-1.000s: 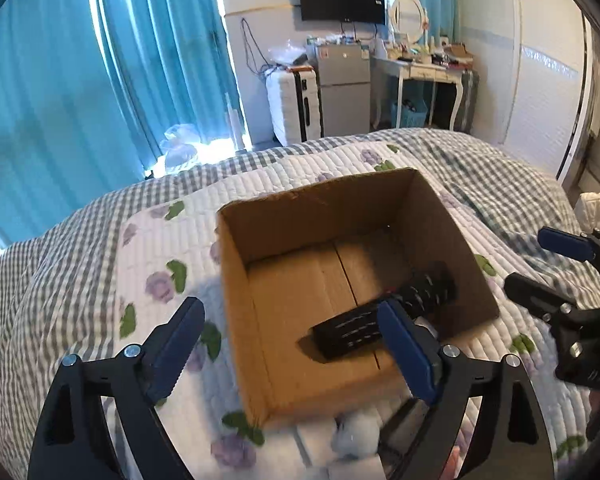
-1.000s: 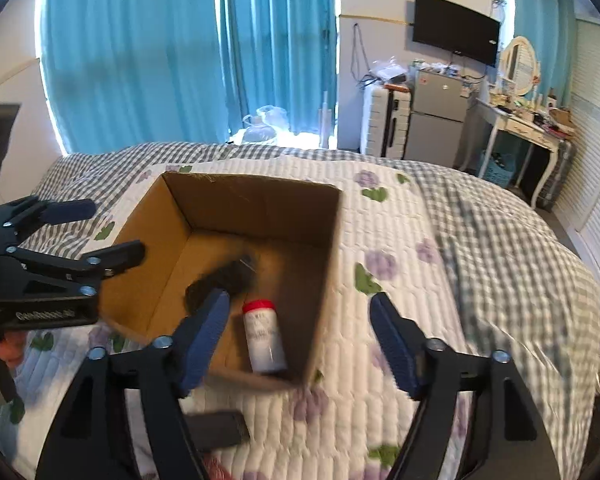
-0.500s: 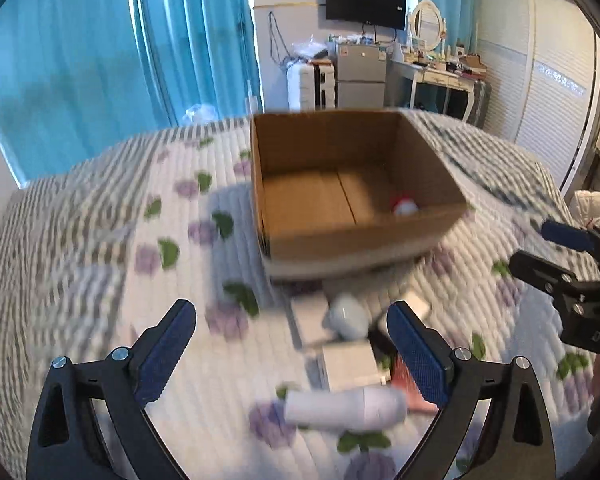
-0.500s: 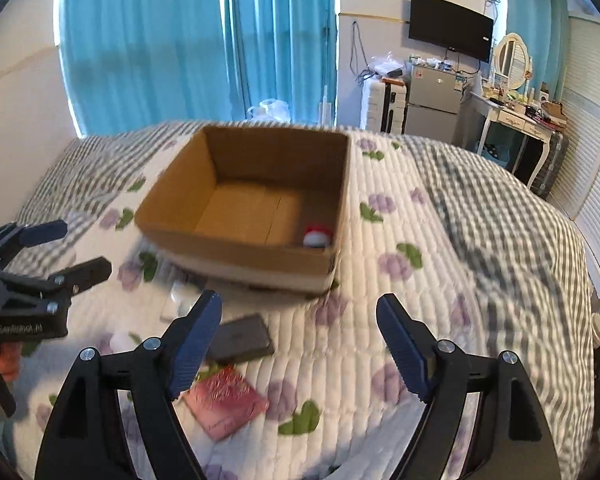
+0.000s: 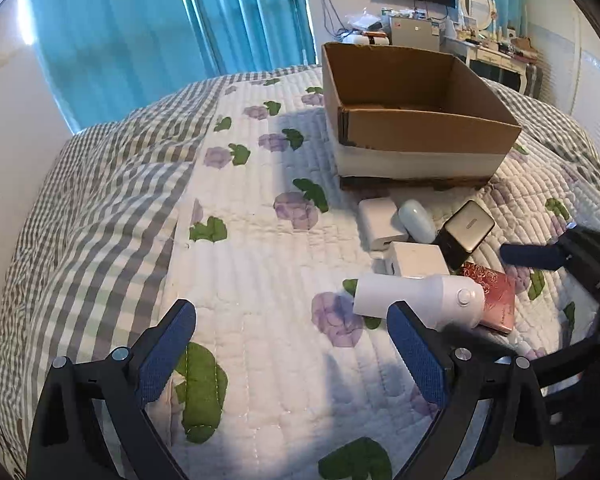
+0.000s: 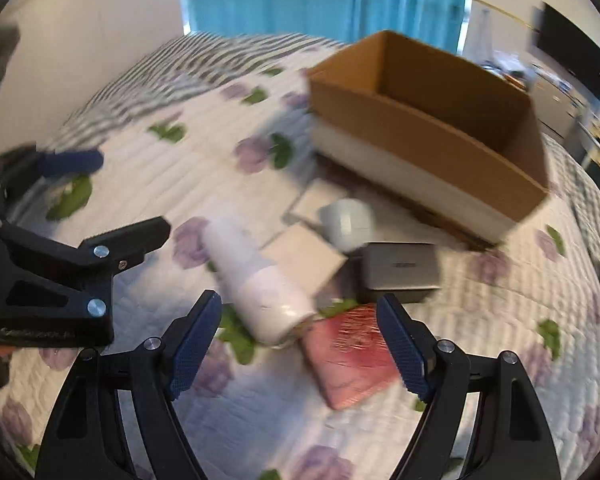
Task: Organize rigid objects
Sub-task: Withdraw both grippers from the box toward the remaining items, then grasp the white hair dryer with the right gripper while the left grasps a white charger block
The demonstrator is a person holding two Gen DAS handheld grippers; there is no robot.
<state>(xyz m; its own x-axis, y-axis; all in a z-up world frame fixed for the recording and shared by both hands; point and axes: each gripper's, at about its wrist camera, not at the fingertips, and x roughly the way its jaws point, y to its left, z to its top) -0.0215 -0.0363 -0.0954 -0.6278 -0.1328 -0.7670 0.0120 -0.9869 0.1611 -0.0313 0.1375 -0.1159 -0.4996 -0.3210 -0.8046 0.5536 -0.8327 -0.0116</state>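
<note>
1. Left gripper (image 5: 292,352): jaws spread wide, nothing between them. It hovers over the bare quilt of the bed (image 5: 260,264), short of the object cluster.

2. Right gripper (image 6: 300,344): jaws spread wide, holding nothing. It hovers just above the near end of the white bottle (image 6: 256,280) and the pink booklet (image 6: 352,352). This view is motion-blurred.

3. Nearest items, mid-bed: the white bottle lies on its side; the pink booklet lies flat, touching the bottle's cap end.

4. Next row: a white square box (image 5: 418,258) sits just beyond the bottle. A dark device with a metallic top (image 5: 466,234) stands beside it, towards the bed's right edge.

5. Further row: a flat white adapter (image 5: 380,222) and a pale rounded case (image 5: 418,224) lie side by side, touching or nearly so, just short of the box.

6. Cardboard box (image 5: 424,132): it rests on the quilt beyond the cluster, towards the far end of the bed, open side up. Its floor is hidden from both cameras, so its contents cannot be determined.

7. Progress assessment: six loose items lie outside the box and neither gripper is loaded. Judged from this layout, most of the sorting is outstanding.

8. Probable current step: the right gripper appears positioned for a pickup of the bottle or booklet.
</note>
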